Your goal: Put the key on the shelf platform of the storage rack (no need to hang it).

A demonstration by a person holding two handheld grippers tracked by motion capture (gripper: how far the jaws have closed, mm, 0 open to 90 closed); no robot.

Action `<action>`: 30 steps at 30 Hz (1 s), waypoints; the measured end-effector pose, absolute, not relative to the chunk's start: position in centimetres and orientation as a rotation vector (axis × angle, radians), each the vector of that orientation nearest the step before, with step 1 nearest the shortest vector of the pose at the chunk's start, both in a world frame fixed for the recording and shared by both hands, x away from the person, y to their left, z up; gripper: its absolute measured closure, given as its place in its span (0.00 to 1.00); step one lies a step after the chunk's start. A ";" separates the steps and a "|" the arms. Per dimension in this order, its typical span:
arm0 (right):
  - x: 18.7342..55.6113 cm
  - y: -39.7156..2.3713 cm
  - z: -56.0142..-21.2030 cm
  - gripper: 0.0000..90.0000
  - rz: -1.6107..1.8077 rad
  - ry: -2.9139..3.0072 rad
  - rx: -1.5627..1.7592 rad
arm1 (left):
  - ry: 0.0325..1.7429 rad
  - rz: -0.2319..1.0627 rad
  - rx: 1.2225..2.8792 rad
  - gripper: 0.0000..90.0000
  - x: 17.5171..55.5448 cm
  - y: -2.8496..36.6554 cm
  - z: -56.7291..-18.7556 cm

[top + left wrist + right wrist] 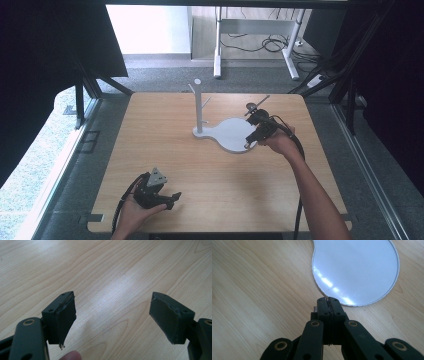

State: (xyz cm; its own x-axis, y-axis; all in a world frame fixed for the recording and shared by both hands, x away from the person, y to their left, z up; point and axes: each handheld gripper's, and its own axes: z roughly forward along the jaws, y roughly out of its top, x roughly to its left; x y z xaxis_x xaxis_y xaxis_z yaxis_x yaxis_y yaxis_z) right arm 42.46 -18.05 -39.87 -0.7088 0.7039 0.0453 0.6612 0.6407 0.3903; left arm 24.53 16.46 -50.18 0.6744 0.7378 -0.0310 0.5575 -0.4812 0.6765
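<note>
Looking down from the high view, a white stand (227,134) sits right of centre on the wooden table (165,150): a flat rounded base with an upright post (198,106) bearing short pegs. The right gripper (252,141) hovers at the base's right edge, its jaws pressed together with nothing visibly between them; whether it touches the base I cannot tell. The left gripper (172,198) rests near the table's front edge, well apart from the stand, in the person's left hand (134,212).

From the left gripper view, the left gripper (112,320) has its jaws spread wide over bare wood, holding nothing.

From the right gripper view, the right gripper (328,301) is closed tight, tips at the rim of the base (357,267). The base looks stiff, smooth and probably slippery, thin and lying flat, so pinching its edge seems hard; the post is likely the better hold. The post and pegs are cut off here, and the pegs are too small above to make out clearly
</note>
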 end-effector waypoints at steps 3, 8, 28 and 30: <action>42.7 -17.9 -39.9 1.00 0.583 2.743 1.157 | 0.991 0.348 2.213 0.24 24.5 16.5 -50.1; 43.2 -17.8 -39.9 1.00 0.586 2.733 1.175 | 0.994 0.348 2.214 0.24 24.5 16.6 -50.1; 45.3 -17.9 -40.3 1.00 0.603 2.715 1.231 | 0.994 0.348 2.210 0.24 24.6 16.7 -50.1; 45.6 -17.8 -40.2 1.00 0.602 2.713 1.229 | 0.997 0.347 2.209 0.24 24.6 16.7 -50.1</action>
State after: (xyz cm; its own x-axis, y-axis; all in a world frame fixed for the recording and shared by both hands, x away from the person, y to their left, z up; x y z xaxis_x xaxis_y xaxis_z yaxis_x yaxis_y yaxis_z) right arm 45.57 -17.78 -40.23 -0.6685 0.7406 0.0677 0.6998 0.5955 0.3945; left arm 24.61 16.72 -50.11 0.6713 0.7404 -0.0340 0.5591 -0.4757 0.6791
